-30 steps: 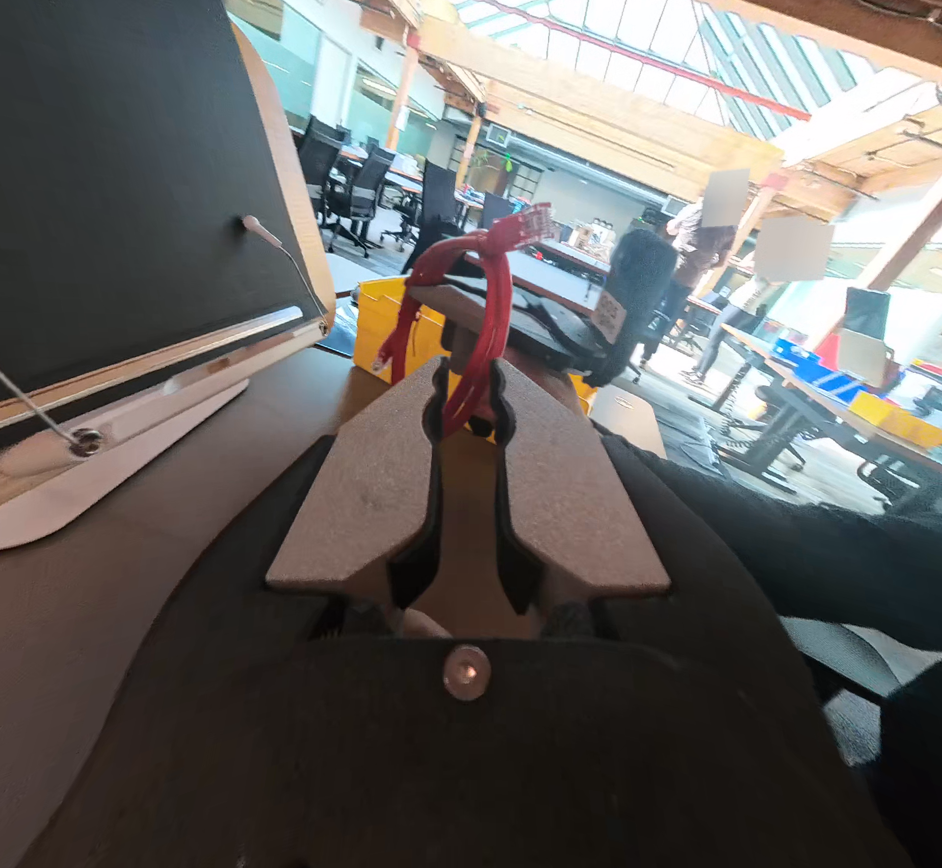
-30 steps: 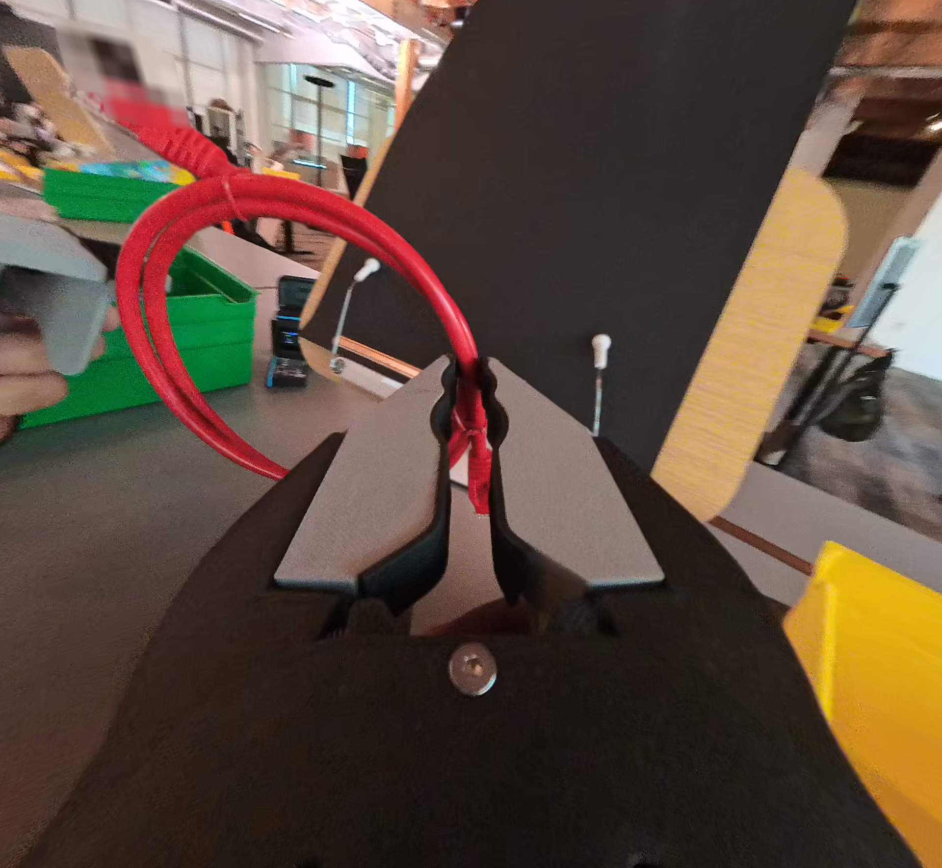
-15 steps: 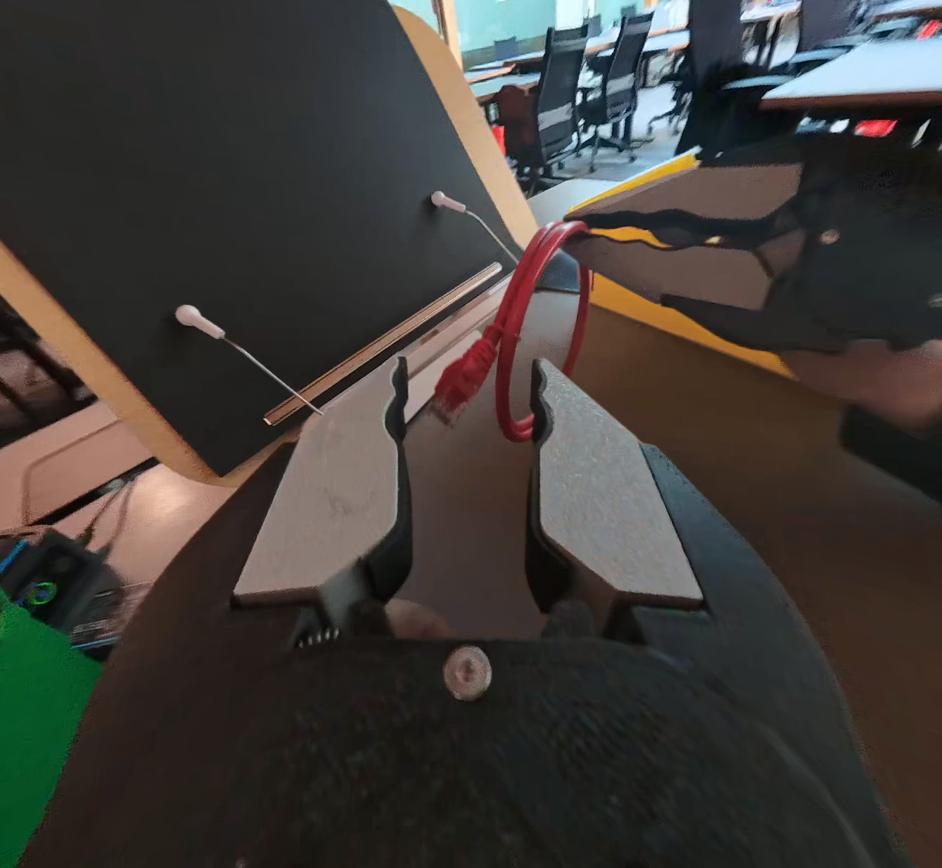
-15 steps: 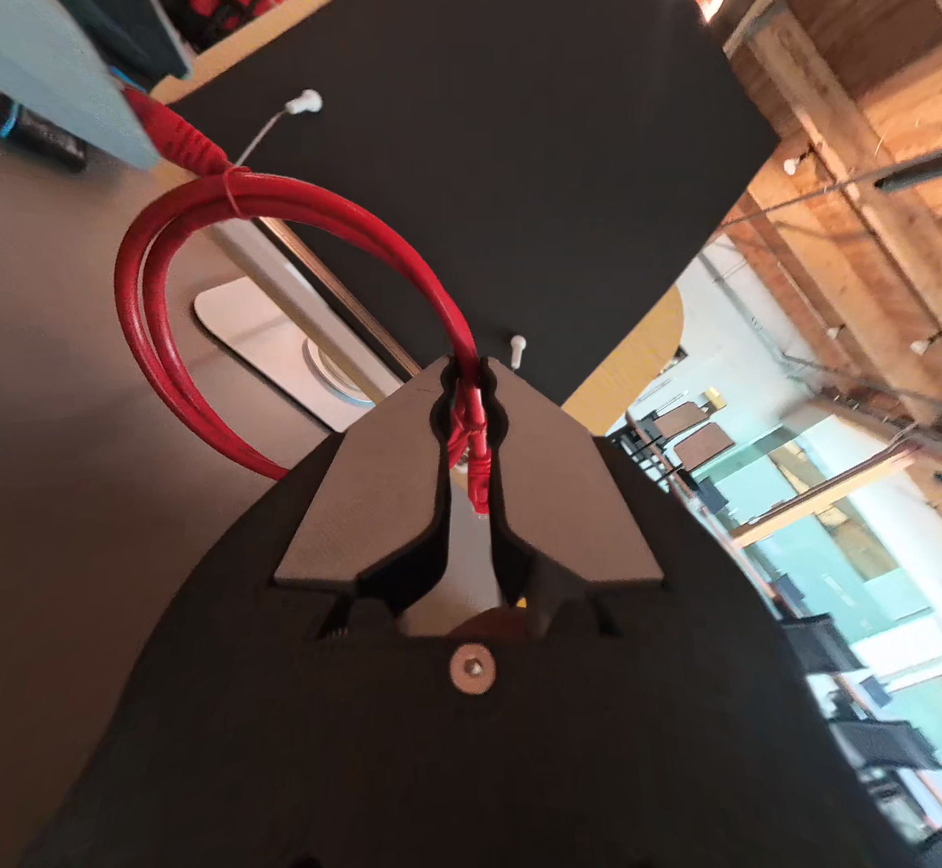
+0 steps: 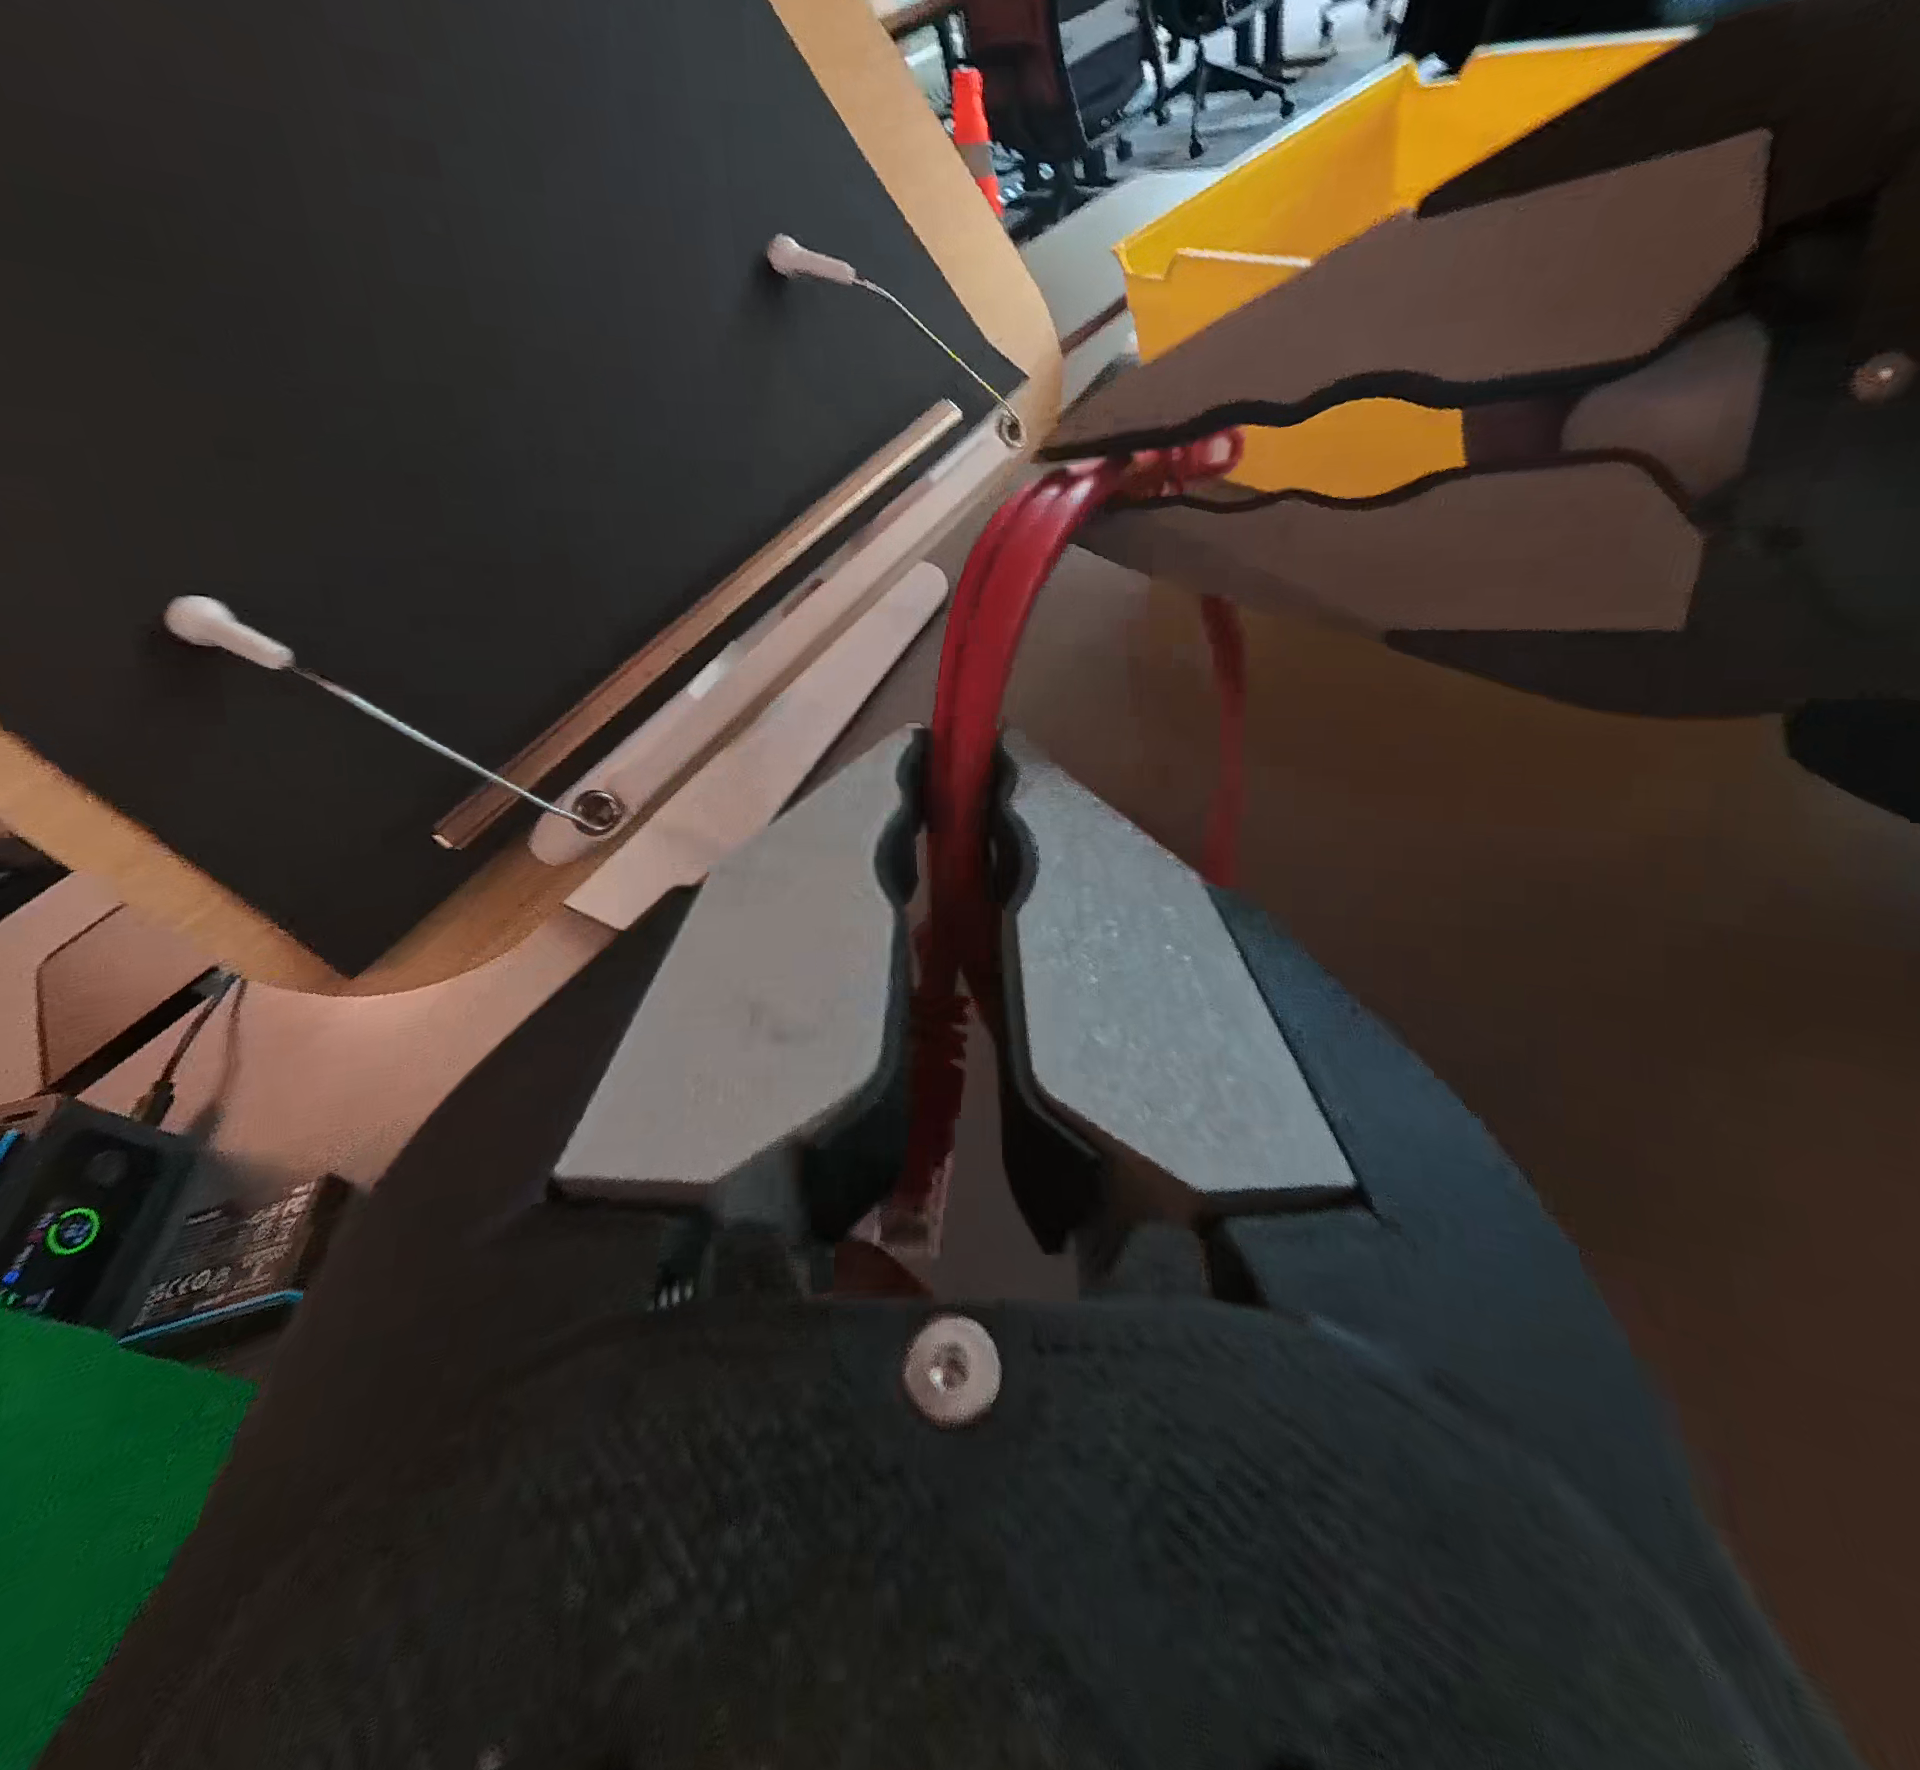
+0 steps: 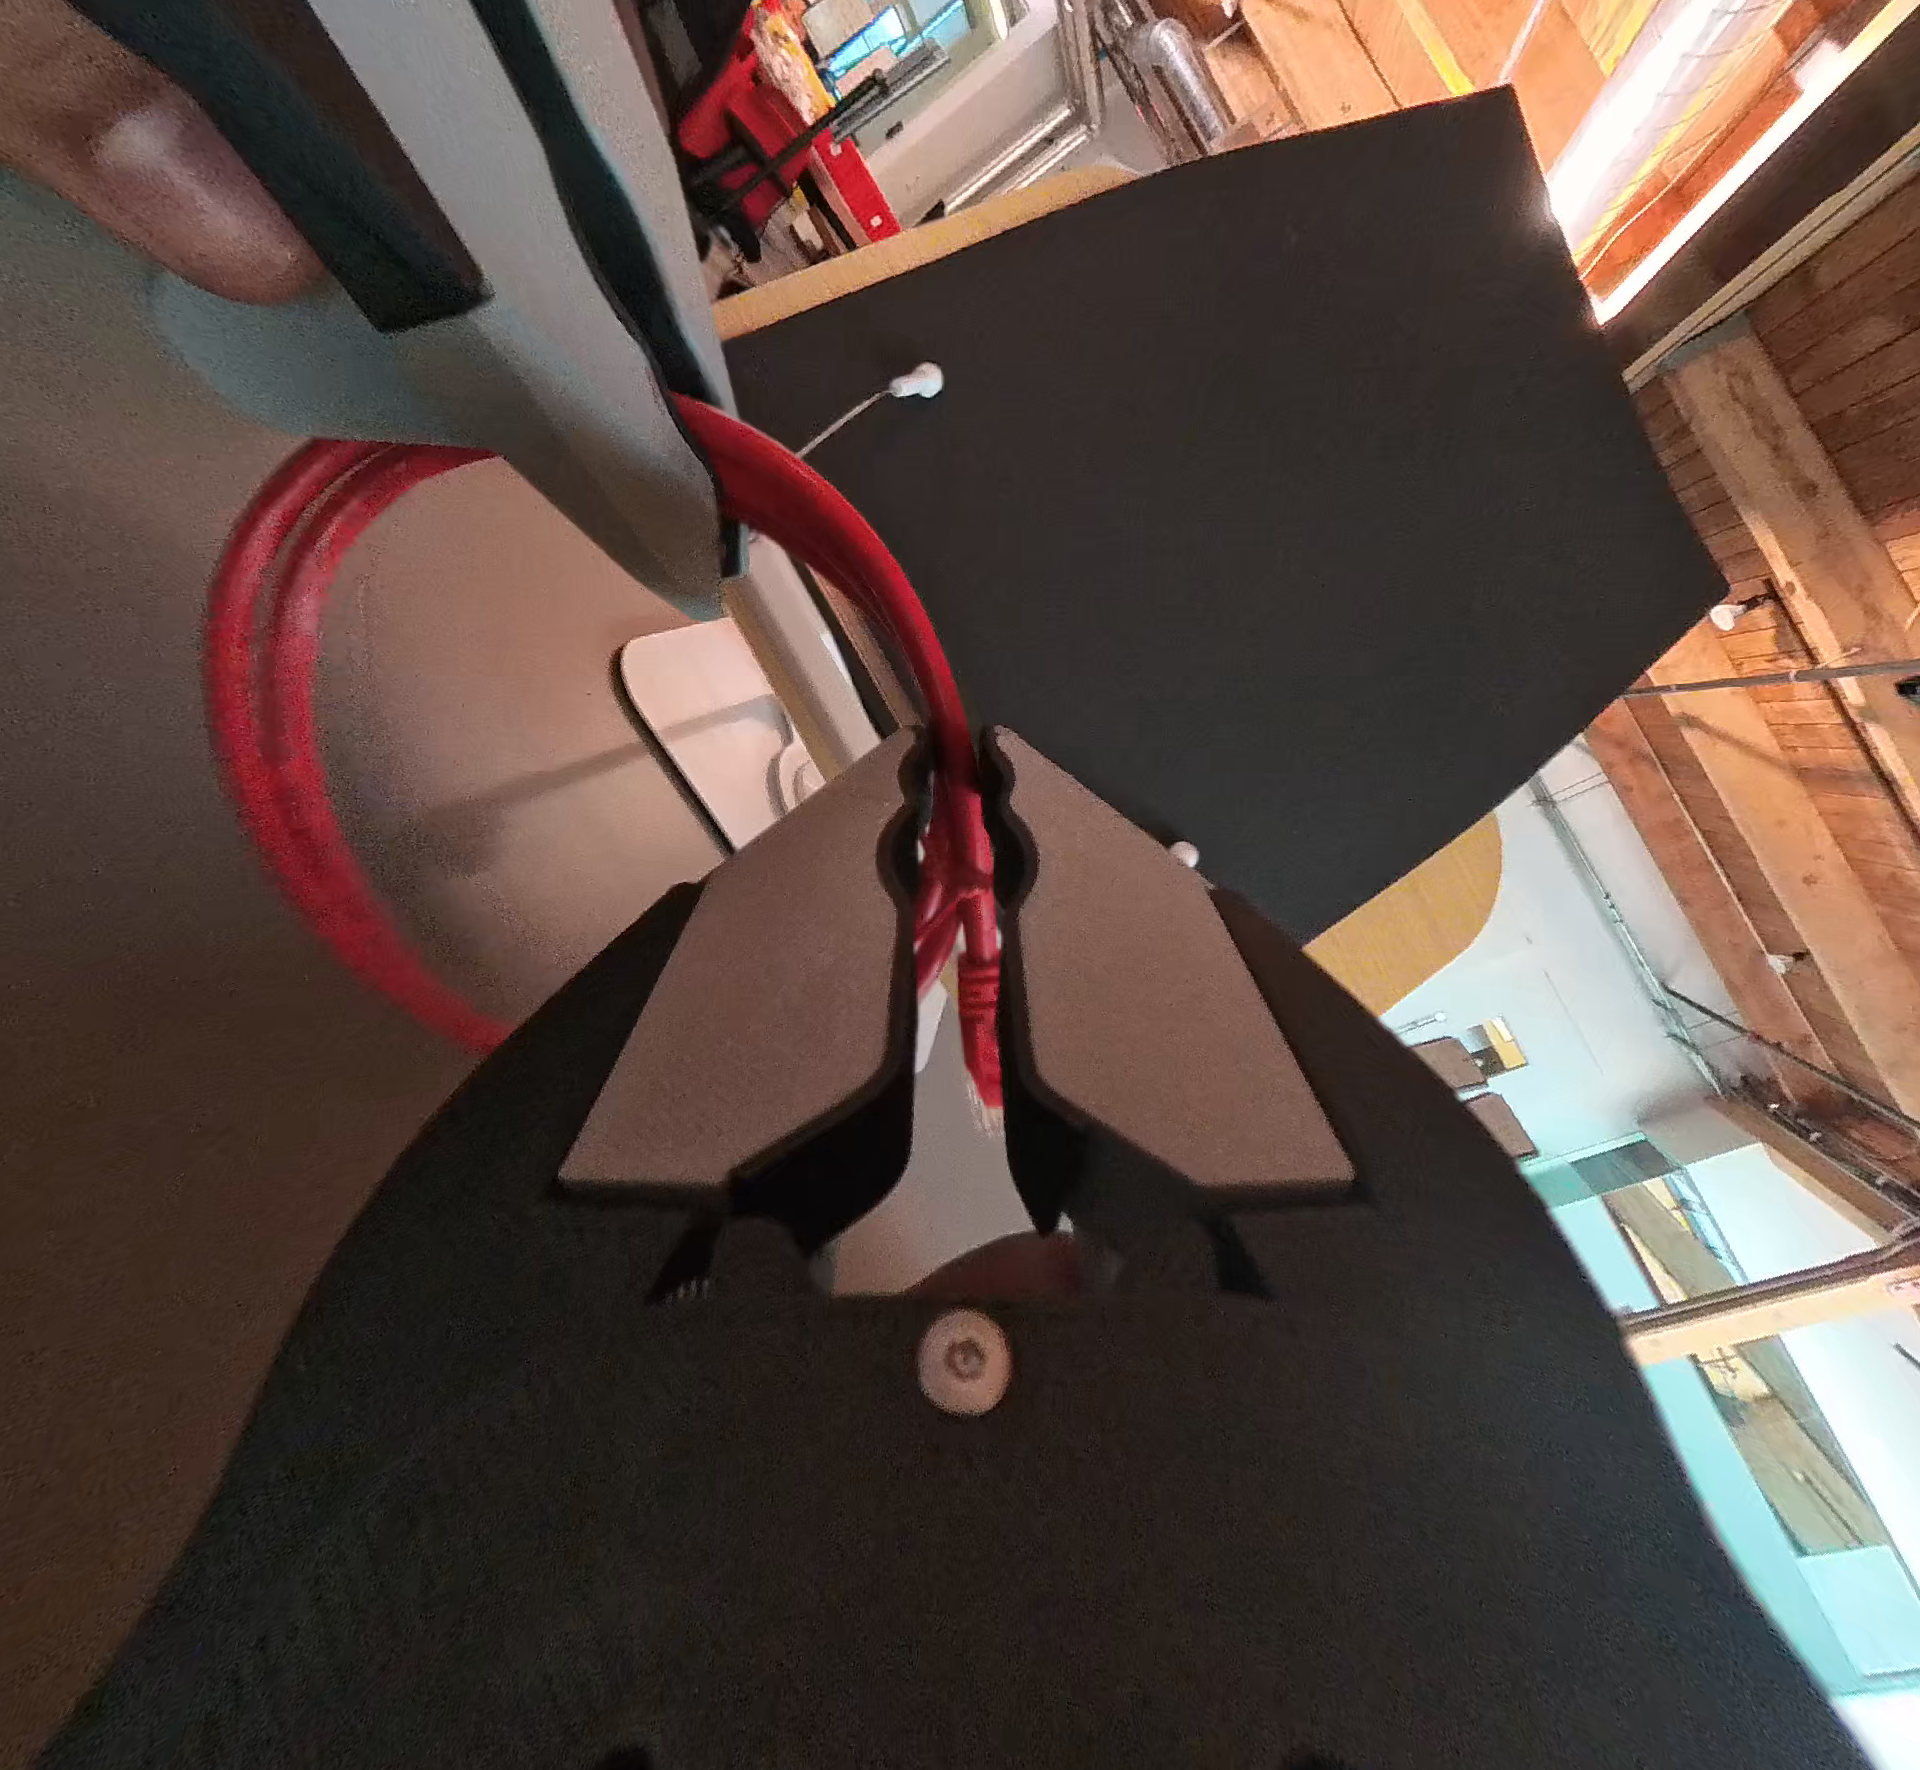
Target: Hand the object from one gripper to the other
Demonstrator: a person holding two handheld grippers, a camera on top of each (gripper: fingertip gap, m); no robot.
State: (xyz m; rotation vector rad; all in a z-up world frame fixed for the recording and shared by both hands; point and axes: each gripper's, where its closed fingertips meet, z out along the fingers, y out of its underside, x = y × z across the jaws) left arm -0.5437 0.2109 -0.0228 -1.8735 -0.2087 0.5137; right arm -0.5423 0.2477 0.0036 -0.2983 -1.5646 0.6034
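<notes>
A red network cable (image 5: pixel 997 598), coiled in a loop, hangs between both grippers above the brown table (image 5: pixel 1507 941). My left gripper (image 5: pixel 956 764) is shut on one side of the loop, with a plug end lying back between its fingers. My right gripper (image 6: pixel 954 754) is shut on the other side, also with a plug between its fingers. In the left wrist view the right gripper (image 5: pixel 1081 463) comes in from the upper right, pinching the cable at its tips. In the right wrist view the loop (image 6: pixel 270 733) curves left and a finger of the left gripper (image 6: pixel 623 432) covers its top.
A black board with a wooden edge (image 5: pixel 416 266) leans just behind the grippers, with white-tipped pins on it; it also shows in the right wrist view (image 6: pixel 1247 473). A yellow bin (image 5: pixel 1299 193) stands behind the right gripper. A green bin (image 5: pixel 94 1512) and a small black device (image 5: pixel 104 1221) are at lower left. Left tips to right tips: about 5 centimeters.
Half a second ago my left jaws stood open around the loop; now they are shut on it. My right gripper has kept its grip. Both grippers have tilted and drawn closer.
</notes>
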